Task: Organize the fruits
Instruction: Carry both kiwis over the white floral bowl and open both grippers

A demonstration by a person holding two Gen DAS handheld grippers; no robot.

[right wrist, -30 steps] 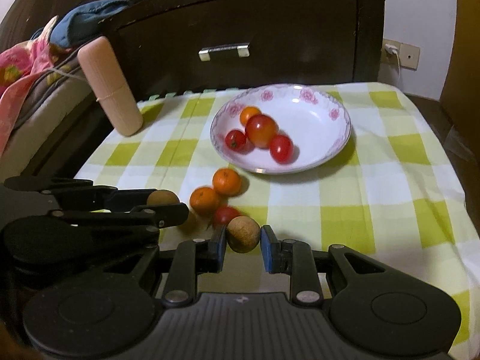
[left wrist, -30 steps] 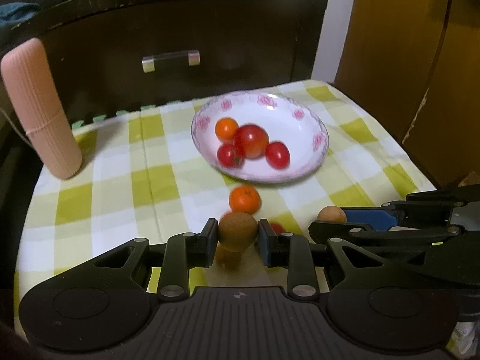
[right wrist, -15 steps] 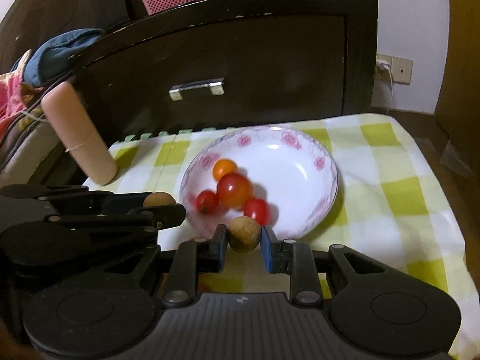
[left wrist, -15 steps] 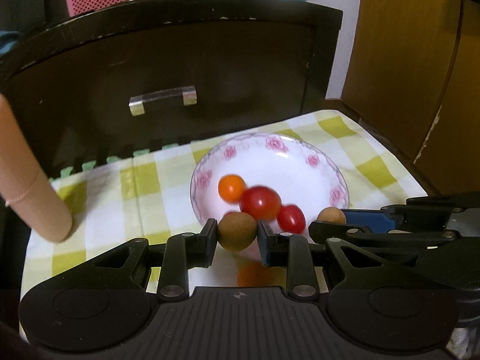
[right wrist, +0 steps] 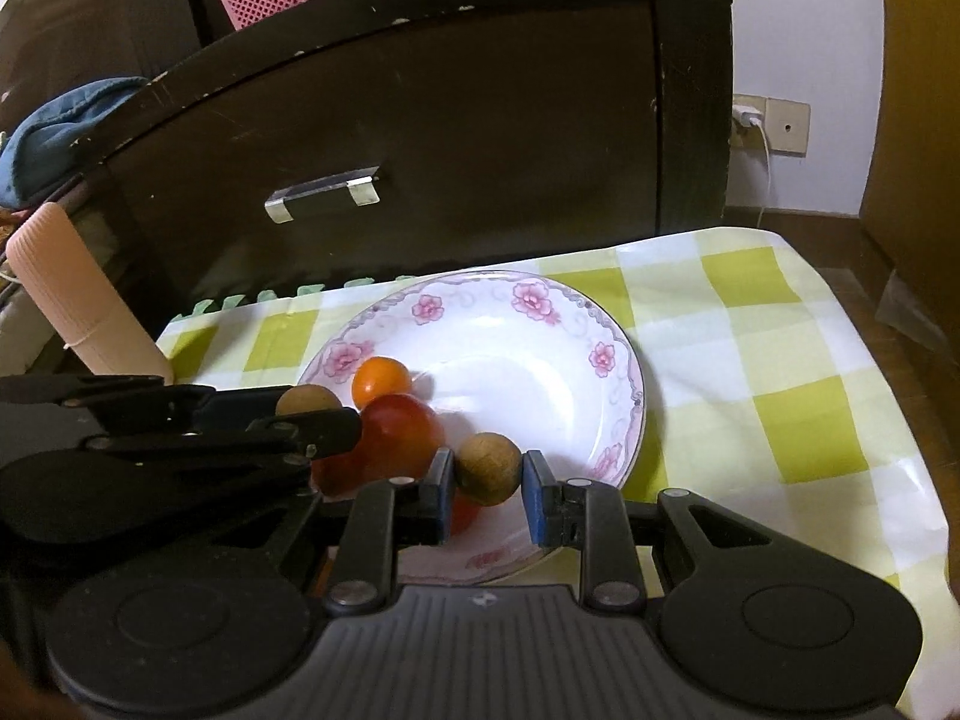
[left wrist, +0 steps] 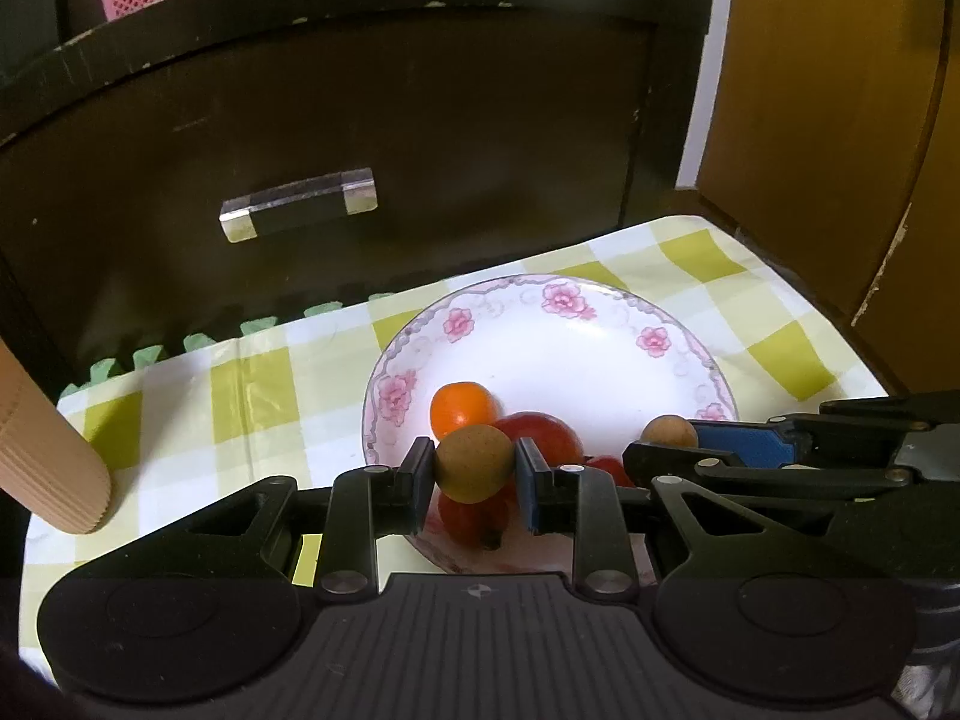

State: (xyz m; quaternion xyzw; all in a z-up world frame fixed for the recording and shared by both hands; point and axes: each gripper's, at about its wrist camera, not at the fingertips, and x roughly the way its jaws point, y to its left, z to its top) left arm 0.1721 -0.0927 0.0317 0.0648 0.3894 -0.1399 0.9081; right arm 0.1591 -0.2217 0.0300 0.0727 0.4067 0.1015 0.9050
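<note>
The left gripper [left wrist: 474,471] is clamped on a round brown fruit [left wrist: 474,462], held up over the near side of the white bowl w/ pink flowers [left wrist: 558,306]. The right gripper [right wrist: 487,492] is squeezed on a 2nd small round brown fruit [right wrist: 487,468], also over the bowl's near part. Both grippers sit side by side. In the bowl: a small orange fruit [left wrist: 462,409] & a big red tomato [right wrist: 399,438], touching. The bowl sits on a green & white checked cloth [right wrist: 780,360]. Behind it is a dark wood drawer w/ a shiny handle [left wrist: 298,212].
</note>
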